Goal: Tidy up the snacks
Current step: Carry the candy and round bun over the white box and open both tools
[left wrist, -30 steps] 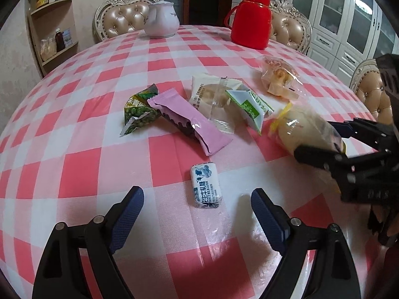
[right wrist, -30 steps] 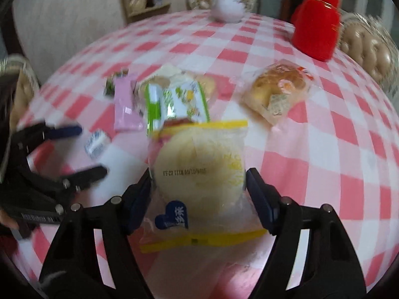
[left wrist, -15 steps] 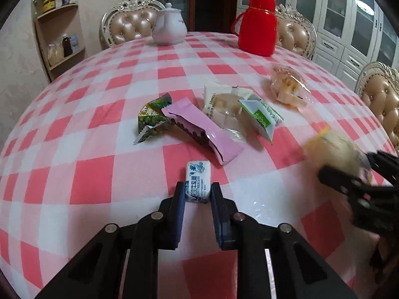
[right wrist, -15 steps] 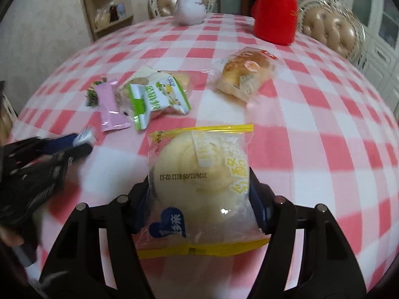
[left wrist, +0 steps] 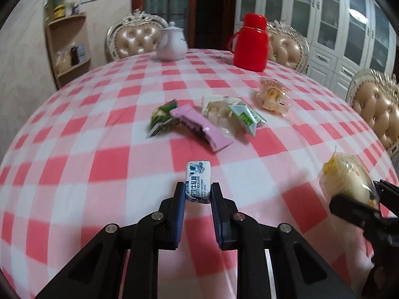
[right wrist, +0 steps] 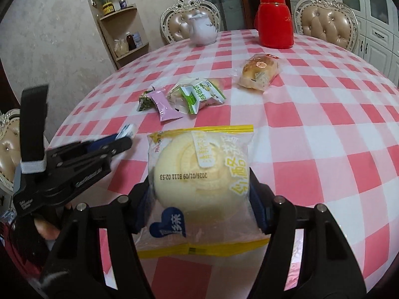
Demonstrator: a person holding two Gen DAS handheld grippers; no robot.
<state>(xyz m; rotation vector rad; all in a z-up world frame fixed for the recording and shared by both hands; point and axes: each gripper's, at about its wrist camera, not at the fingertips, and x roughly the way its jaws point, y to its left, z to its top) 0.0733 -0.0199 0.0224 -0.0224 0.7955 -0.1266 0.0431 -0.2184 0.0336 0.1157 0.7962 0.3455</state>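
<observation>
Gripping a small blue-and-white candy (left wrist: 198, 185) above the checked table (left wrist: 99, 164), the left gripper (left wrist: 198, 194) is clamped tight; the right gripper (right wrist: 200, 194) squeezes a clear bag (right wrist: 199, 194) containing a round bun

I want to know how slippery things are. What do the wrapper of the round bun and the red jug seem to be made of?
The round bun's wrapper looks like thin clear plastic film: the bun shows through, it wrinkles and glints. It sits clamped in the right gripper. The red jug seems hard glossy plastic, given its smooth sheen, though painted metal is possible.
</observation>
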